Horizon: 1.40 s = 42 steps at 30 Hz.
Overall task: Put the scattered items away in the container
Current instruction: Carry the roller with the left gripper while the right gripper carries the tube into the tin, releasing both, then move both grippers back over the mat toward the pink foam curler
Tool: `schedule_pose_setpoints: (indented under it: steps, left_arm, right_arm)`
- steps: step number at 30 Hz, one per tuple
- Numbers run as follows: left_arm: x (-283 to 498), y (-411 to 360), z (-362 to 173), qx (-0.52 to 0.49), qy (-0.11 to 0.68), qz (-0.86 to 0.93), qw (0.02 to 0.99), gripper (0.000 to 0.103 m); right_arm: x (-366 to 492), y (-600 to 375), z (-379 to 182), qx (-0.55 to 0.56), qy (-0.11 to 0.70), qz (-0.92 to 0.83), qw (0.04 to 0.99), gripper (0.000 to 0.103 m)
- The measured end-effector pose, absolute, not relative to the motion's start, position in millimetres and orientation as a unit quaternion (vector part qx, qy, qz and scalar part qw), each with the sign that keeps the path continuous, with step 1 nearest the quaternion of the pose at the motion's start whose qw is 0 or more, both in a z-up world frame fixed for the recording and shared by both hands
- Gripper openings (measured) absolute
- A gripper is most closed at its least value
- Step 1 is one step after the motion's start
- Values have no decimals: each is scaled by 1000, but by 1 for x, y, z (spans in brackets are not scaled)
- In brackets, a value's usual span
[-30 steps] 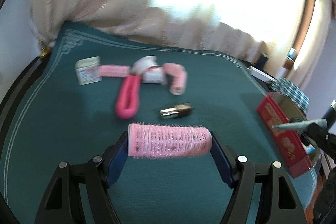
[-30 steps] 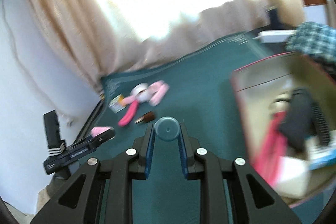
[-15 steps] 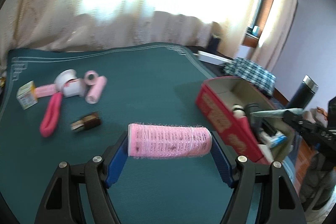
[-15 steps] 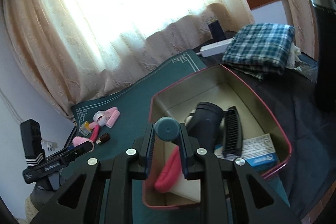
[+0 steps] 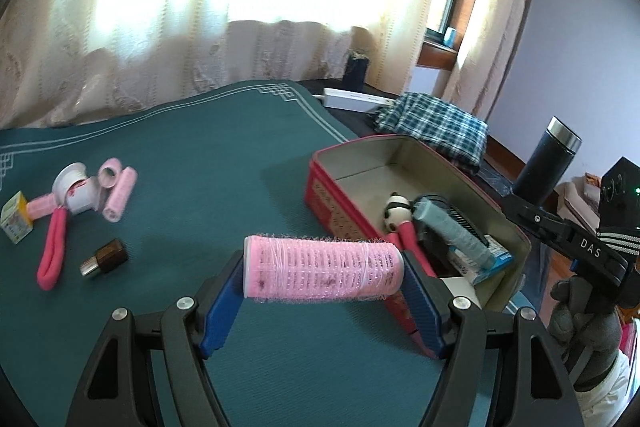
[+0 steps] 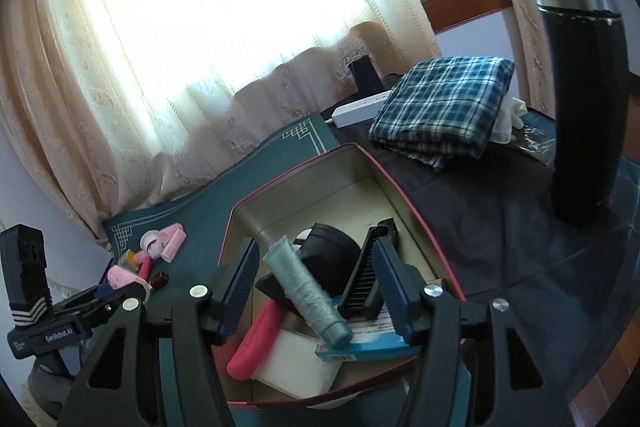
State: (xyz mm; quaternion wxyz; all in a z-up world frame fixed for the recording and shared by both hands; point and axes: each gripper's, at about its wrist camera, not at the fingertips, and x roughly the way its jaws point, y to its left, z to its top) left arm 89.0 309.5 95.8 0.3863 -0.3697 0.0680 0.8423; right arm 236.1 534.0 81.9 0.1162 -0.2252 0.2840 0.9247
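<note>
Released since half a second ago, the teal tube [image 6: 306,293] lies across the clutter in the red tin [image 6: 404,211] at lower centre, the right gripper [image 6: 316,291] spread wide above it. The left gripper [image 5: 322,301] clamps a pink hair roller [image 5: 322,269] endwise, lower centre, short of the tin; crowding the right gripper risks a clash or a roller bouncing off the heap.

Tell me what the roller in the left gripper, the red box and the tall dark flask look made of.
Pink hair roller: likely a plastic core under fuzzy hook mesh; bristly fringe along its edges.
Red box: probably tin or coated card; thin rim, glossy printed outside, matte cream inside.
Flask: apparently metal; matte black body, brushed steel band on top.
</note>
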Motion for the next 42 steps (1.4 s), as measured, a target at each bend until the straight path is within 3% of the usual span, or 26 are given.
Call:
schedule_pose_setpoints:
  steps: [13, 16, 42]
  left_arm:
    - [131, 390, 96, -350, 134, 790, 485, 76]
    - [136, 398, 95, -351, 137, 783, 495, 89]
    - [97, 344, 88, -381, 72, 814, 432, 89]
  right_arm:
    - [254, 544, 85, -209, 300, 921, 131, 68]
    - [257, 547, 84, -209, 303, 920, 136, 69]
    - [236, 512, 92, -223, 286, 926, 106, 73]
